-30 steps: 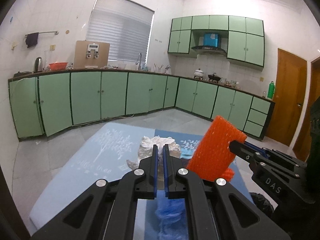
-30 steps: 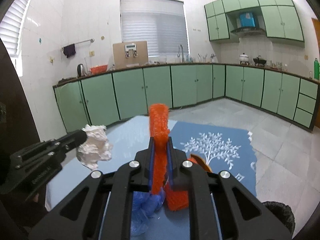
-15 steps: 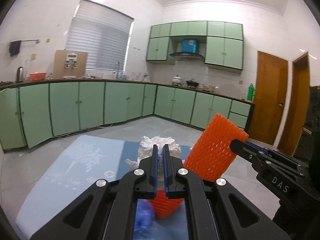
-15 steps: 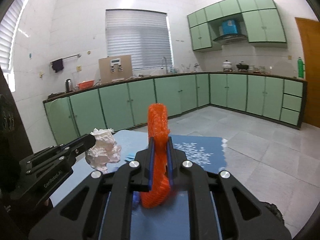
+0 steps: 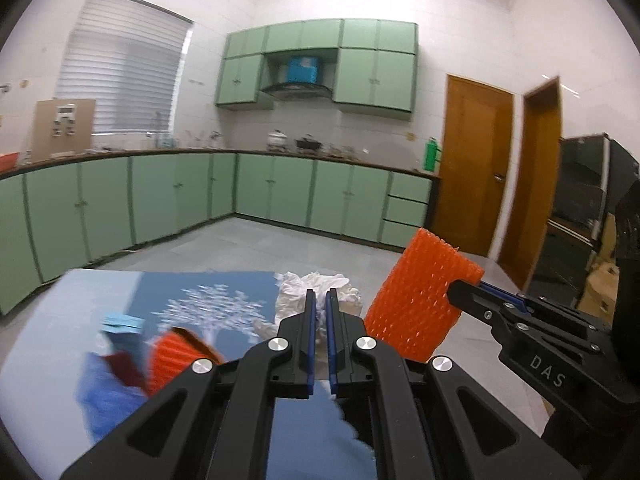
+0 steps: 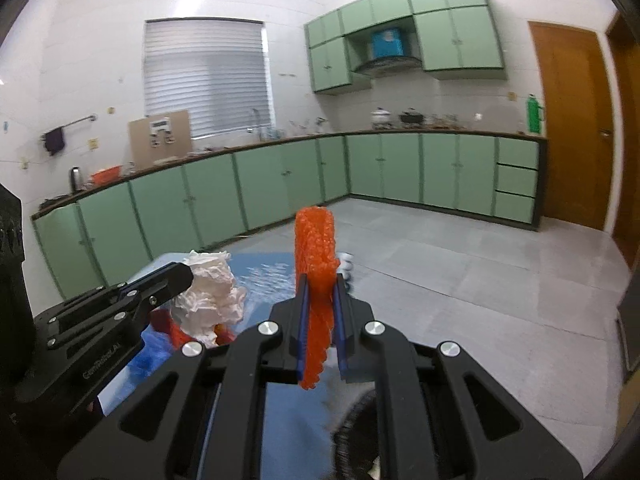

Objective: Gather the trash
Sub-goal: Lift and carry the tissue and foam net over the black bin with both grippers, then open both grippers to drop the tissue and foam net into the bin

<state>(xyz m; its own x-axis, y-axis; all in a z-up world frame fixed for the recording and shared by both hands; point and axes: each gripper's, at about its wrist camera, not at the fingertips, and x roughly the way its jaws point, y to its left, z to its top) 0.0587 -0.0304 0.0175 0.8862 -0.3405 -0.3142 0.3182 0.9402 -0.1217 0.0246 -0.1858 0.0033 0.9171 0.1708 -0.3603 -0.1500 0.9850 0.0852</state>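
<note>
Right wrist view, item one: your right gripper point(image 6: 319, 312) is clamping an orange foam net point(image 6: 315, 256), long axis upright. Item two: your left gripper point(image 5: 321, 322) is pinching a crumpled white tissue point(image 5: 316, 294). A dark rim, possibly the trash bag point(image 6: 360, 436), is showing at 5 o'clock below the right fingers, nearer that hand; mostly cut off, so you cannot confirm it. More litter is lying blurred on the blue mat point(image 5: 224, 292) at 9 o'clock.

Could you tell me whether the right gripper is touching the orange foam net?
Touching: the right wrist view shows the right gripper clamped on the orange foam net.
</note>
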